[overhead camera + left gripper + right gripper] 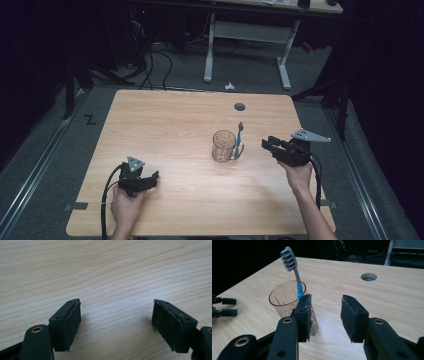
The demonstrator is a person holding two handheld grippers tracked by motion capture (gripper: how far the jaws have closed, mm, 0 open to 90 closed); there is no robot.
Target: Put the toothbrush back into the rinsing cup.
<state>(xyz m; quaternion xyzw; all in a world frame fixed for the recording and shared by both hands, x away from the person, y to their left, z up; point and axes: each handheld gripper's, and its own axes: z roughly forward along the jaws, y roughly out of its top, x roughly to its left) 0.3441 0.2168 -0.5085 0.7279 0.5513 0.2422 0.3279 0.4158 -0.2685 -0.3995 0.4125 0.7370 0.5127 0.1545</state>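
A clear drinking glass [223,146] stands upright right of the table's middle. A grey and blue toothbrush [239,139] leans against its right side, head up, foot on the wood. In the right gripper view the glass [283,298] and toothbrush [295,272] sit just beyond my left jaw, which hides the lower handle. My right gripper [266,145] [325,315] is open, pointing at the toothbrush from the right, with nothing between its pads. My left gripper [154,176] [116,320] rests open low over bare wood near the front left.
A round cable hole [240,106] [368,276] lies in the wooden table [165,125] behind the glass. A white desk frame [247,35] and cables stand on the floor beyond. The left gripper's tips [224,307] show at the far left.
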